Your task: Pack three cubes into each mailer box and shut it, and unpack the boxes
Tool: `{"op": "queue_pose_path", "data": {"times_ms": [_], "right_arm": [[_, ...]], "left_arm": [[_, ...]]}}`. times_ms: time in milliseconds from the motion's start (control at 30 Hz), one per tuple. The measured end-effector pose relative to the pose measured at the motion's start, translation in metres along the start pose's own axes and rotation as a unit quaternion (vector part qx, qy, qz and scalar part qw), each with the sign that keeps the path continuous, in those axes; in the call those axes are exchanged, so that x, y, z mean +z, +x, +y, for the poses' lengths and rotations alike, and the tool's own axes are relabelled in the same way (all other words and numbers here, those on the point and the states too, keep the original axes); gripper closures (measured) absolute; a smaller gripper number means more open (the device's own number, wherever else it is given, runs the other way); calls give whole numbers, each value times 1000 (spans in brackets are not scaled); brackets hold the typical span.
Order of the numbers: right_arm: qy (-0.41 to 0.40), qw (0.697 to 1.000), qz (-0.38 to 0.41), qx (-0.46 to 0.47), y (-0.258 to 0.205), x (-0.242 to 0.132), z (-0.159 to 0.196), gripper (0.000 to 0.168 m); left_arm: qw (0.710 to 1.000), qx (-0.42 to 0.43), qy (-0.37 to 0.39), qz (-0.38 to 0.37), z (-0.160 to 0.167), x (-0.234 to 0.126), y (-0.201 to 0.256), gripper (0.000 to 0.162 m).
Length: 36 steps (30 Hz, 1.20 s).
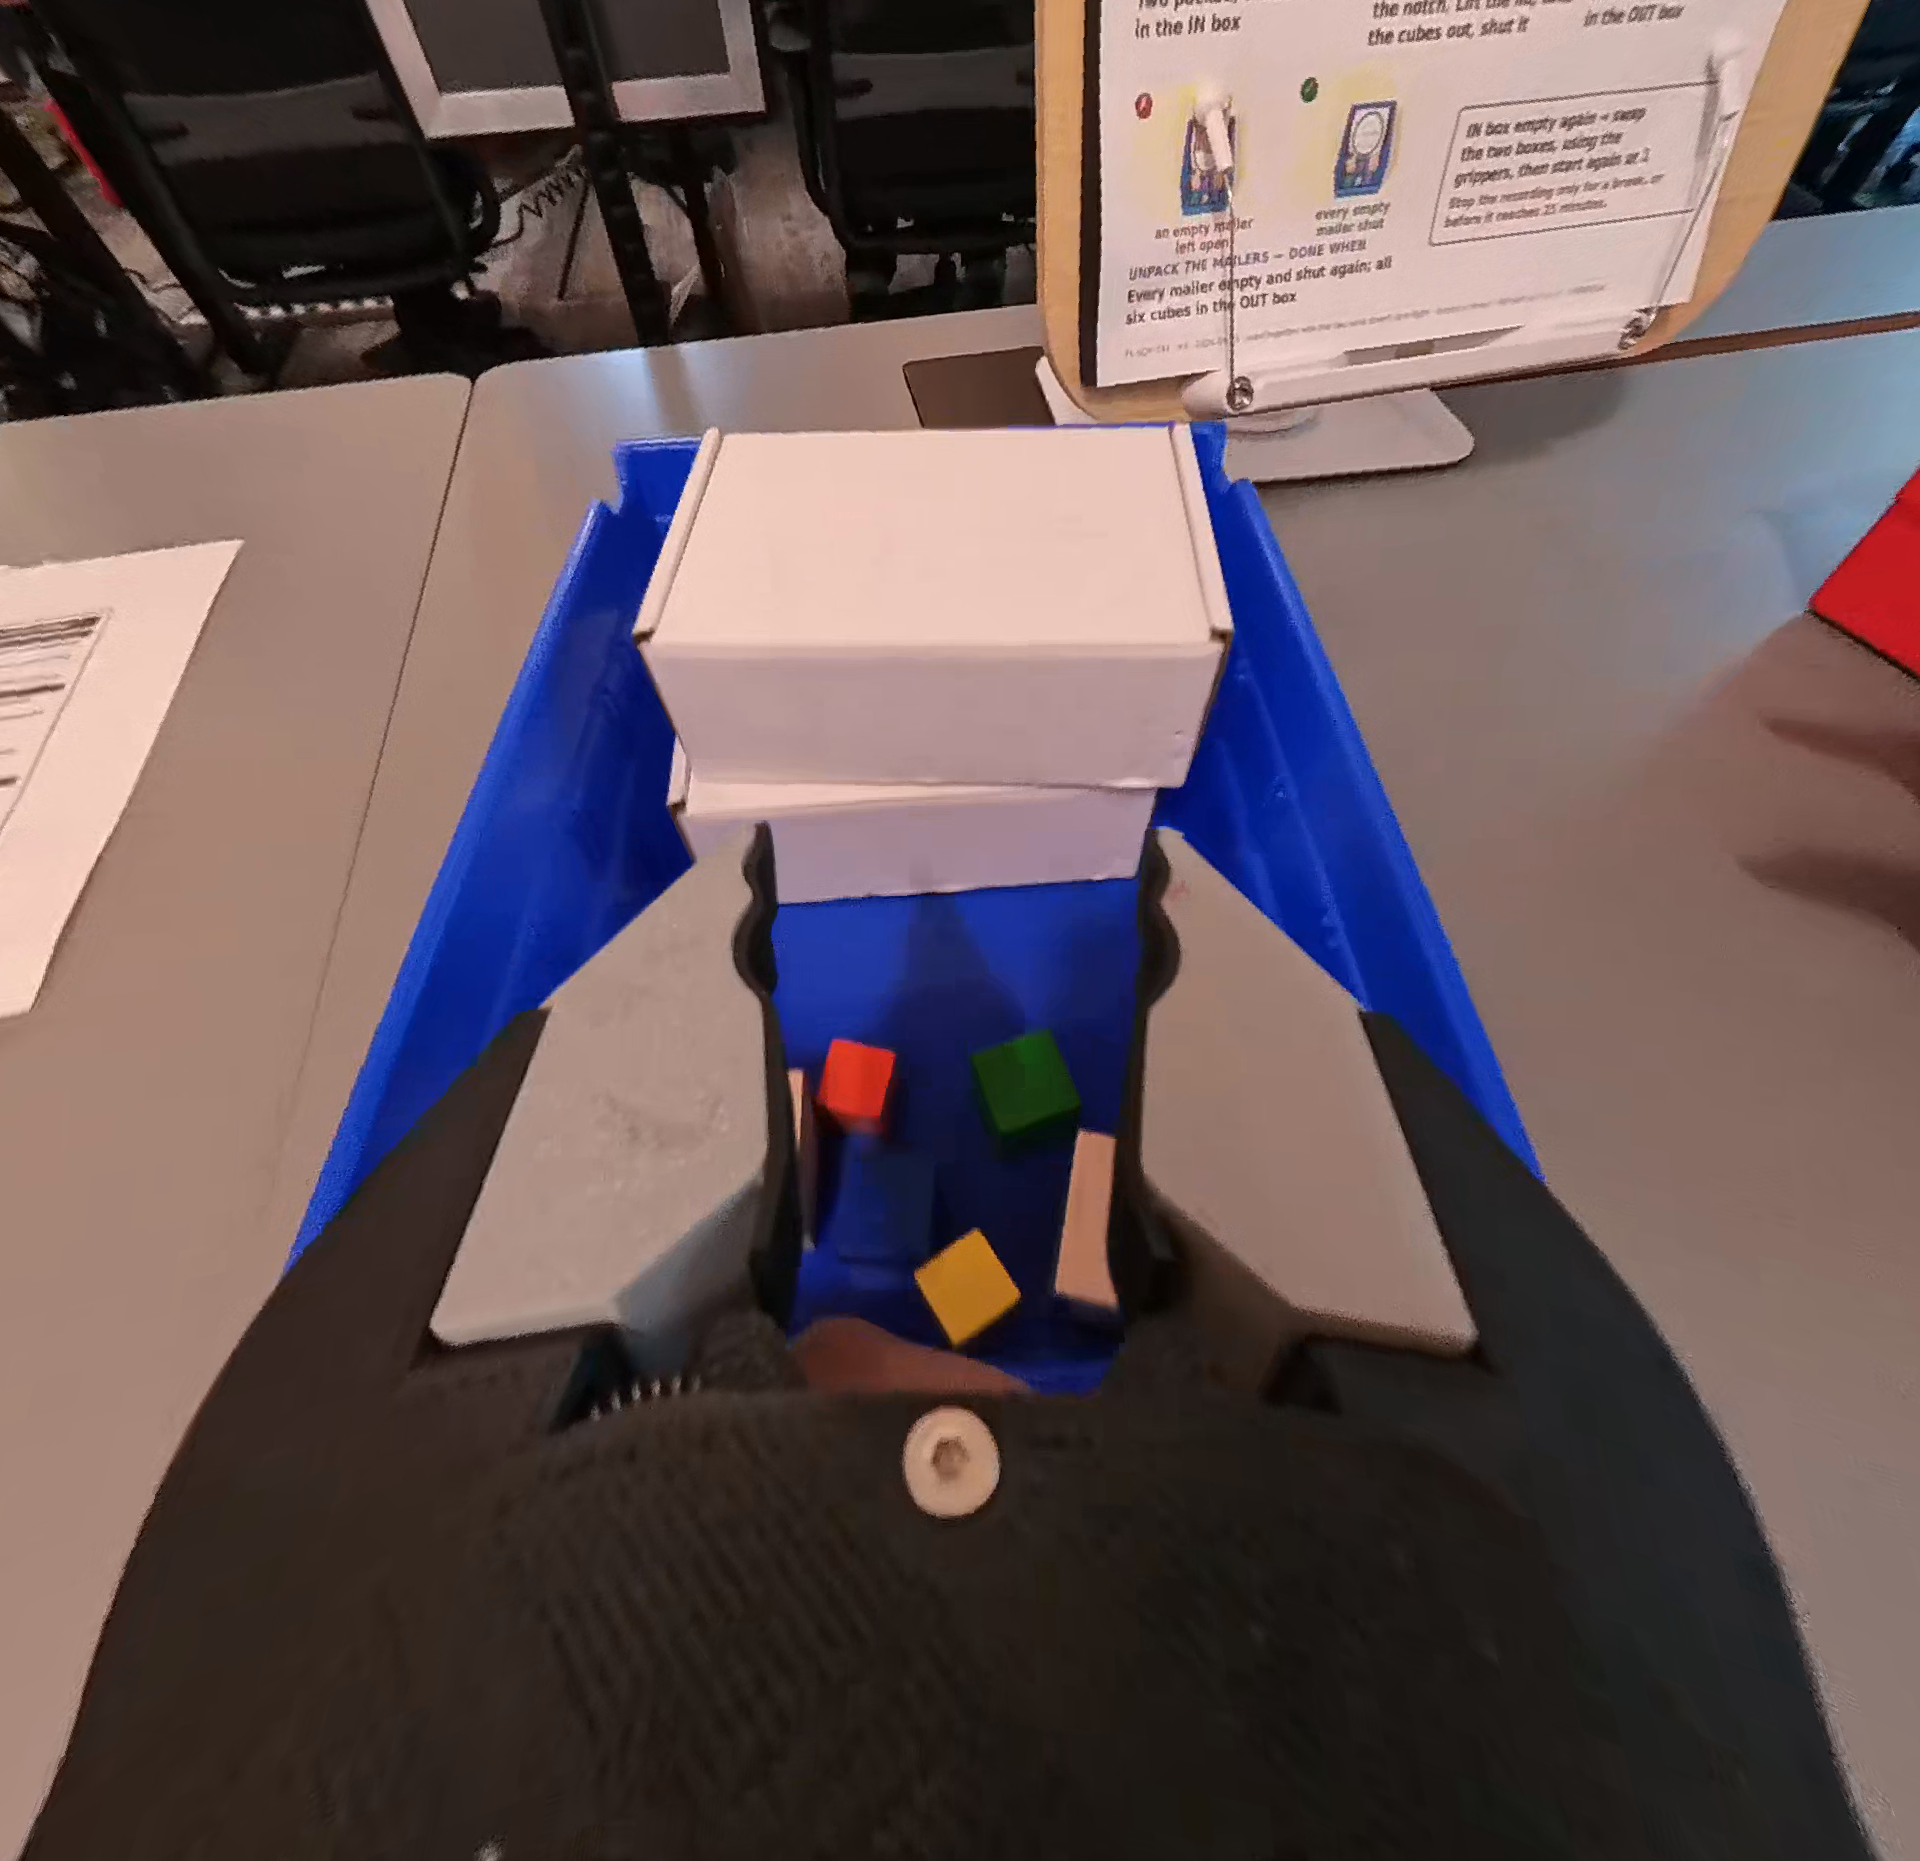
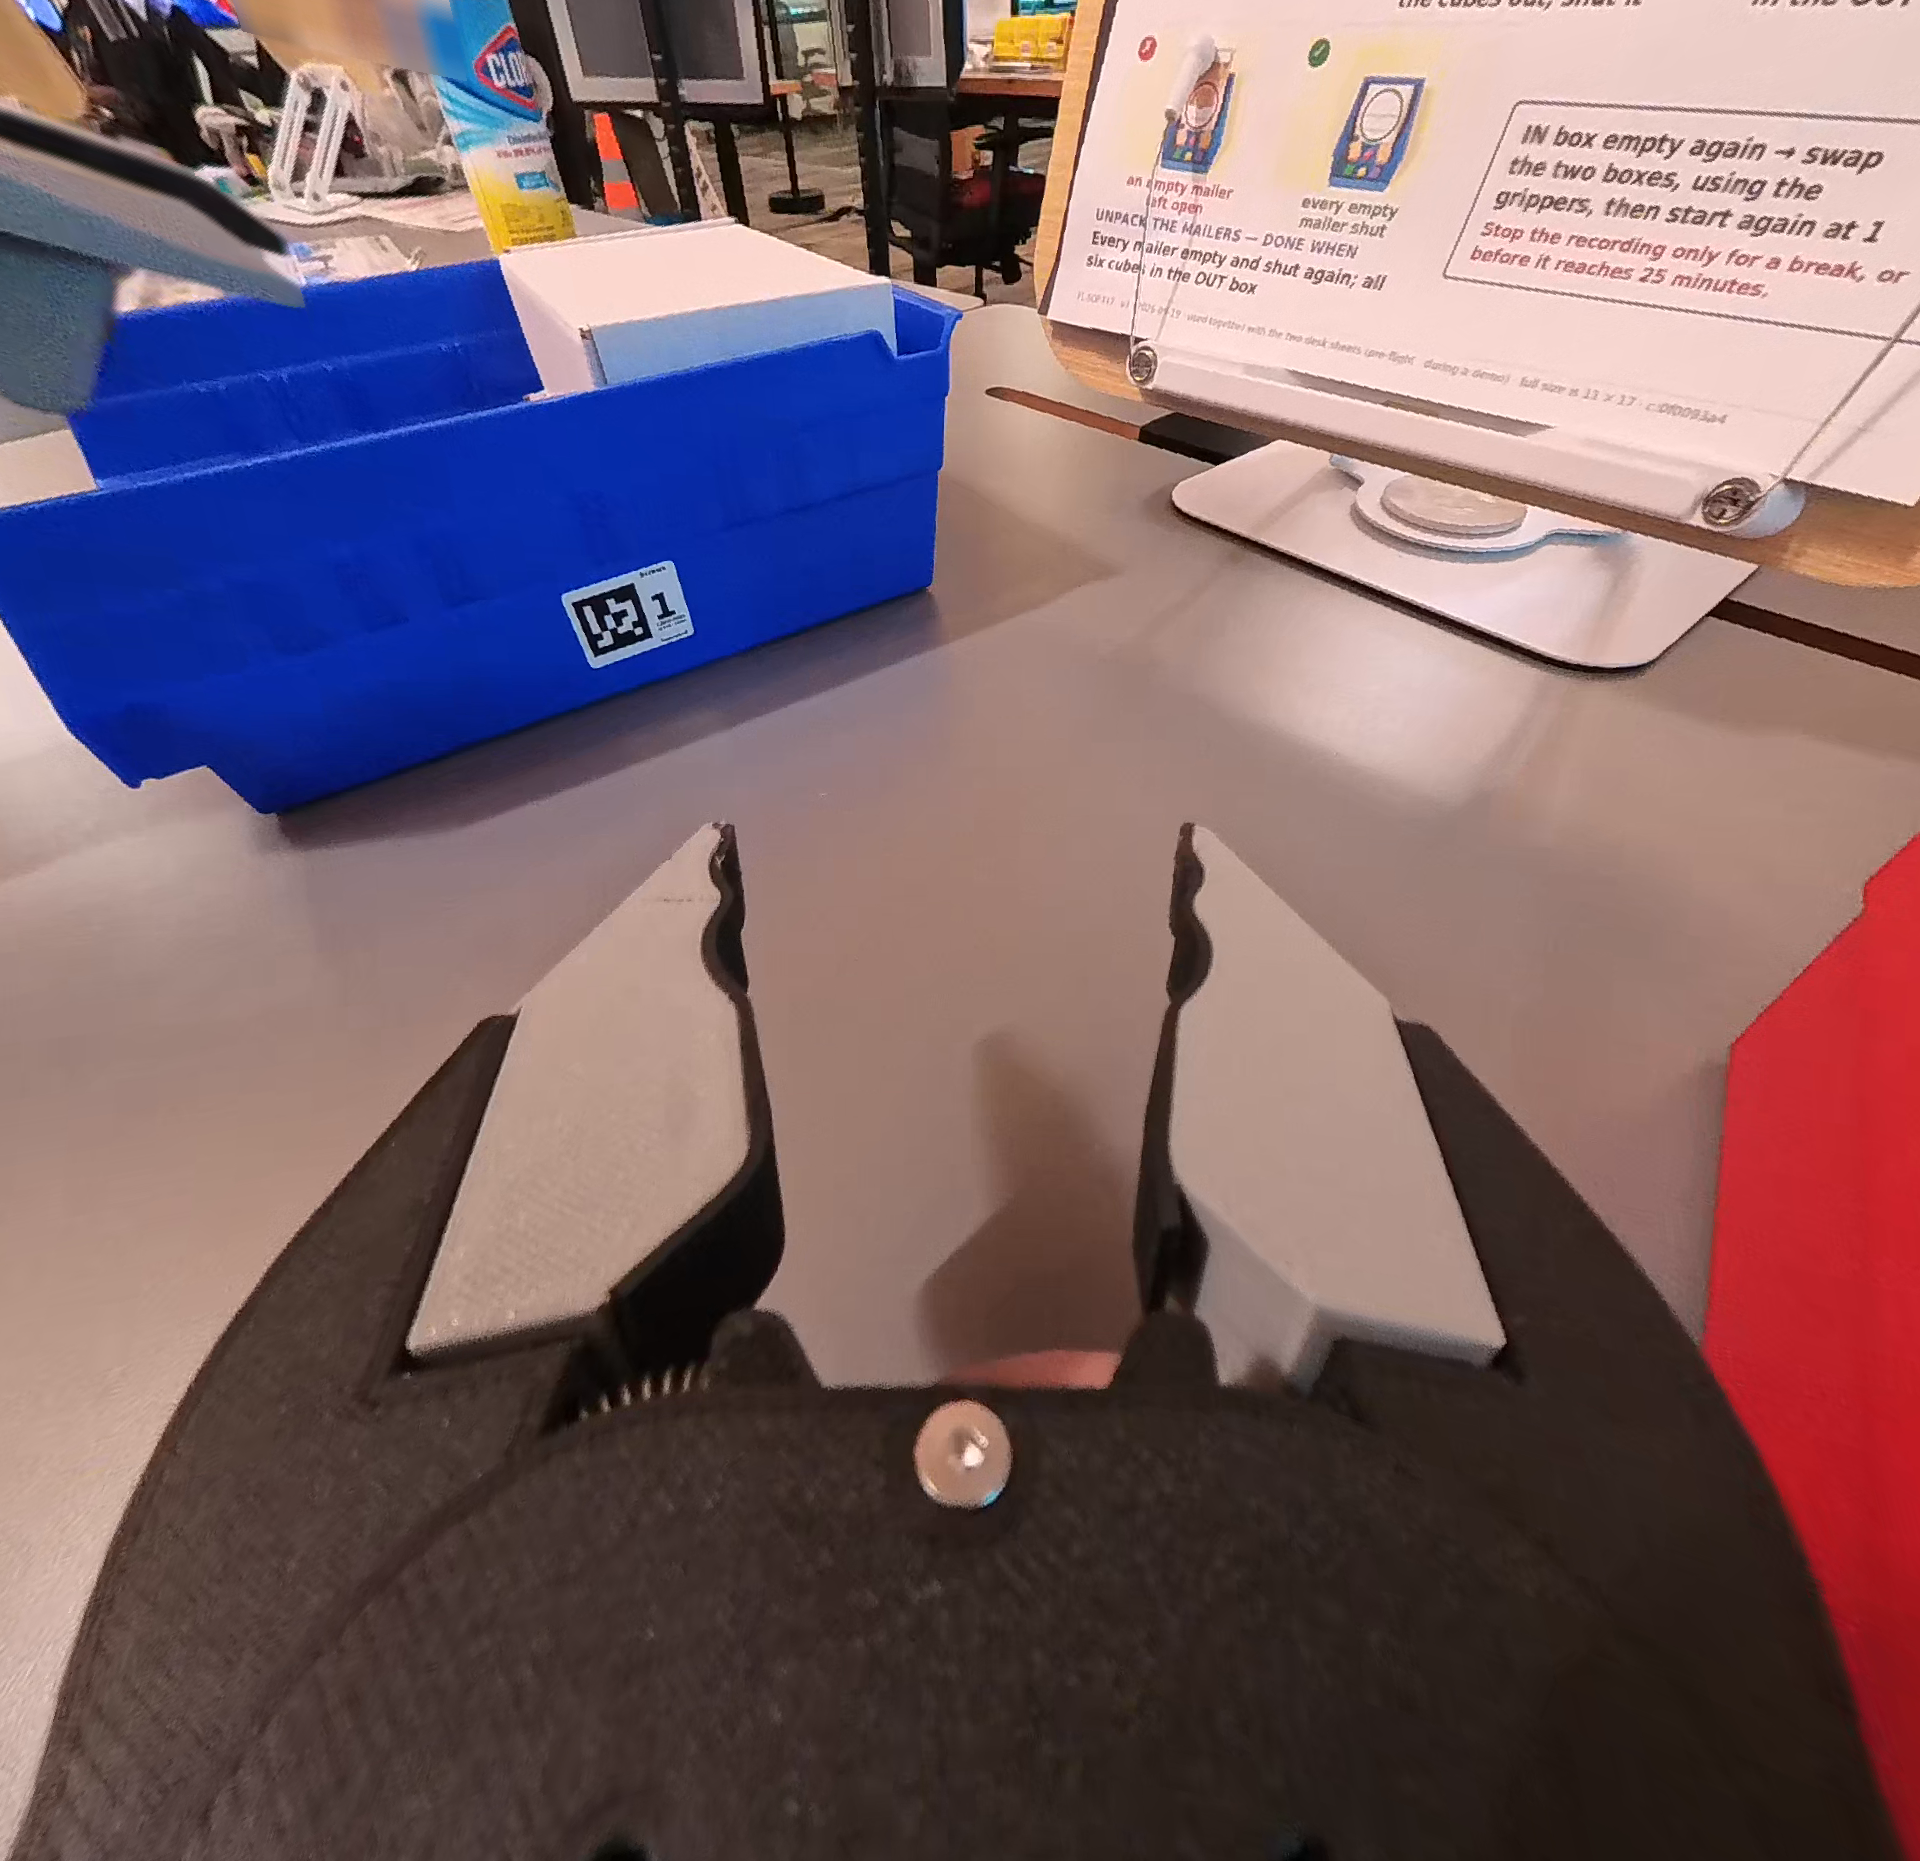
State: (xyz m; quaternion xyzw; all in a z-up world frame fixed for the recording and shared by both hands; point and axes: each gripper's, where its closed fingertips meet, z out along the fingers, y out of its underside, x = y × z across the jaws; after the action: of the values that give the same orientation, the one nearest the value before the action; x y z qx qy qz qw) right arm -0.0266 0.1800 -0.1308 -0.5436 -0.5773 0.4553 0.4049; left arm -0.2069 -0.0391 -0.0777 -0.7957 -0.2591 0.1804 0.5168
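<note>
Hovering spread, left claw [image 1: 951,855] over blue bin [image 1: 540,824]; right claw [image 2: 951,845] spread above grey table [image 2: 1039,720].

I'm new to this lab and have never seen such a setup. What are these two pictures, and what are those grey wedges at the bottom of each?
Each picture comes from a camera mounted on a hand-held gripper, looking along its two grey fingers. The left gripper hovers open over a blue bin holding two stacked white mailer boxes, both shut, and loose coloured cubes such as a green cube. The right gripper is open and empty above the grey table, seeing the same bin from its side. An instruction sheet on a stand stands behind.
</note>
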Motion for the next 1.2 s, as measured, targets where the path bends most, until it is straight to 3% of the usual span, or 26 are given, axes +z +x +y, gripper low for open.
{"op": "queue_pose_path", "data": {"times_ms": [133,300,433,600,733,767,867,967,1100,1200], "right_arm": [[-3,1000,0,1,0,1,1,87],[-4,1000,-2,4,0,1,1,88],[-7,1000,-5,5,0,2,2,89],[0,1000,-3,6,0,0,0,91],[-5,1000,-4,4,0,1,2,92],[-4,1000,-3,4,0,1,1,92],[7,1000,1,1,1,-1,-1,96],[18,1000,3,-3,0,-3,-4,96],[22,1000,7,-4,1,-4,-4,97],[28,1000,10,-5,2,-6,-6,97]], "left_arm": [[999,-11,-31,1,2,23,0,93],[999,-23,6,22,-1,21,21,95],[998,-24,18,47,4,9,38,94],[983,-16,16,181,13,-29,94,85],[980,64,-30,187,36,-43,114,81],[980,82,-38,177,41,-42,116,86],[983,133,-66,111,58,-25,105,149],[987,115,-65,97,52,-21,101,152],[991,117,-62,-14,49,-10,73,161],[998,46,-32,-38,45,-1,56,161]]}}
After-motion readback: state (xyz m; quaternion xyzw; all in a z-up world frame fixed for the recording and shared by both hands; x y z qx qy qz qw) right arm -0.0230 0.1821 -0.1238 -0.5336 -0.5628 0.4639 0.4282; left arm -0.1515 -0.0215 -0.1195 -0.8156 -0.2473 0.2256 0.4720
